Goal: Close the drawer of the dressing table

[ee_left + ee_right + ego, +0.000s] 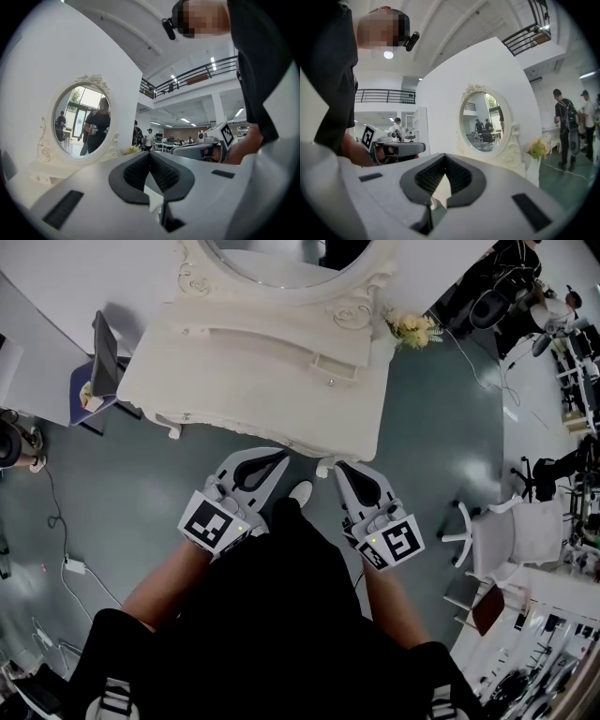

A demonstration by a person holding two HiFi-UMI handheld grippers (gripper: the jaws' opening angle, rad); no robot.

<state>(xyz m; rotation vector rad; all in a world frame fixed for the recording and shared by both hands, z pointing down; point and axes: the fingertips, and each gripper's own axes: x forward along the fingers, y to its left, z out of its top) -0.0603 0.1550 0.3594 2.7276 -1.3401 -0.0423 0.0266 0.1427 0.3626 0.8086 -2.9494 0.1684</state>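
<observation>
The white dressing table point(234, 381) with its oval mirror point(272, 268) stands right in front of me. Its scalloped front edge point(281, 439) lies just ahead of both grippers, and I cannot tell how far the drawer stands out. My left gripper point(278, 457) and right gripper point(339, 468) point level at that front edge, side by side, a small gap short of it. Both are shut with nothing held. In the left gripper view the left gripper's point(150, 153) tips meet, with the mirror point(82, 119) beyond. The right gripper view shows the right gripper point(445, 157) likewise closed.
A bunch of pale flowers point(412, 329) stands at the table's right corner. A chair with a blue seat point(94, 376) is at the table's left, a white swivel chair point(506, 535) at the right. Cables and a plug point(73, 567) lie on the grey-green floor. People stand far off.
</observation>
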